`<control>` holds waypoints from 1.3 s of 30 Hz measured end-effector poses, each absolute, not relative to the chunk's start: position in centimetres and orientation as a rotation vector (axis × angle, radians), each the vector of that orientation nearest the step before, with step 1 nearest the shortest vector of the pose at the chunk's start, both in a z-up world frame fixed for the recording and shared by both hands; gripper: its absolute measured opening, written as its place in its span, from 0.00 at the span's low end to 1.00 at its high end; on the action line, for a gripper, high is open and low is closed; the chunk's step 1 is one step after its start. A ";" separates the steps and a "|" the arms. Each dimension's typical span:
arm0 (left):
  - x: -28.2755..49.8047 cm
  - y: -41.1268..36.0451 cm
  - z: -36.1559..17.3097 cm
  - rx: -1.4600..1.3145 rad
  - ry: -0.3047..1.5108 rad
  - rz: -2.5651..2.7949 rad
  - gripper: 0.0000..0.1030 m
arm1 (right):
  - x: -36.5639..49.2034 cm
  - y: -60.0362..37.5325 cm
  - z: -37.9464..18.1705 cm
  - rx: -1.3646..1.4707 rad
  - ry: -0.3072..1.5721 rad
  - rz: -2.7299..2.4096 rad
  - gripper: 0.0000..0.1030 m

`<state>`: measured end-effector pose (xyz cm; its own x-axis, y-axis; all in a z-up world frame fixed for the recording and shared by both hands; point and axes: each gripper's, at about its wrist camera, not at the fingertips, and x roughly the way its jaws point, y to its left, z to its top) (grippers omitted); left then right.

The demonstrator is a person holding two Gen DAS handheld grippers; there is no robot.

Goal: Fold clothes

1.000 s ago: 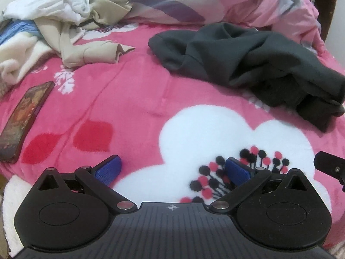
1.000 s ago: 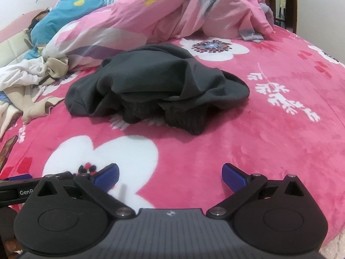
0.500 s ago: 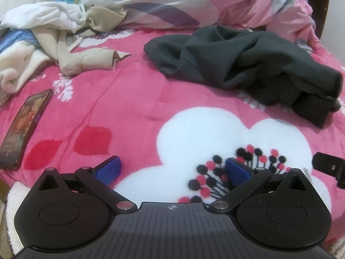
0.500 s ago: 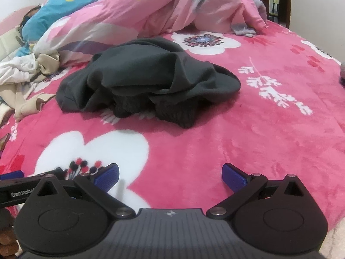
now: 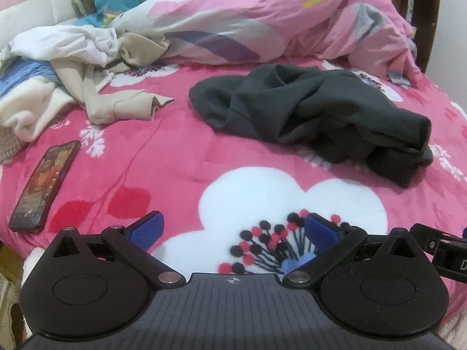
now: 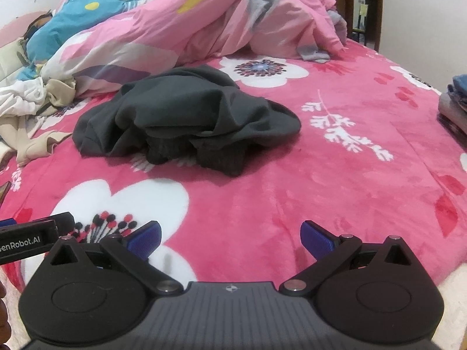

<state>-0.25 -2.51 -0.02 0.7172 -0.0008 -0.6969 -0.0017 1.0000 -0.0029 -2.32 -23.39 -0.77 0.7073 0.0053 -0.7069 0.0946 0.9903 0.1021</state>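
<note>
While the left tongs (image 5: 232,229) hang released above the near edge of the bed, blue pads spread wide with nothing between them, the left wrist view looks across a pink flowered blanket (image 5: 163,157). A crumpled dark grey garment (image 5: 315,116) lies in a heap ahead and to the right, well apart from the pads. Bare blanket with a big white flower print lies between the tongs and that heap. To the far left sits a pile of white and beige clothes (image 5: 73,67), and a phone (image 5: 43,183) rests flat near the left edge. A rumpled pink quilt (image 5: 262,20) is bunched along the back. The tip of the other tongs pokes in at the right border.

From the right wrist view, the right tongs (image 6: 230,237) are likewise released and hold nothing, over the blanket (image 6: 335,180) near its front edge. The dark grey garment (image 6: 186,113) sits ahead, slightly left, untouched. Open blanket stretches to its right as far as a small stack of folded clothes (image 6: 455,102) at the right edge.
</note>
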 end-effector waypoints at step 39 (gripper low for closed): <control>-0.5 -1.4 -0.5 -0.014 0.789 0.014 1.00 | -3.0 -19.9 -0.6 0.134 0.794 -0.098 1.00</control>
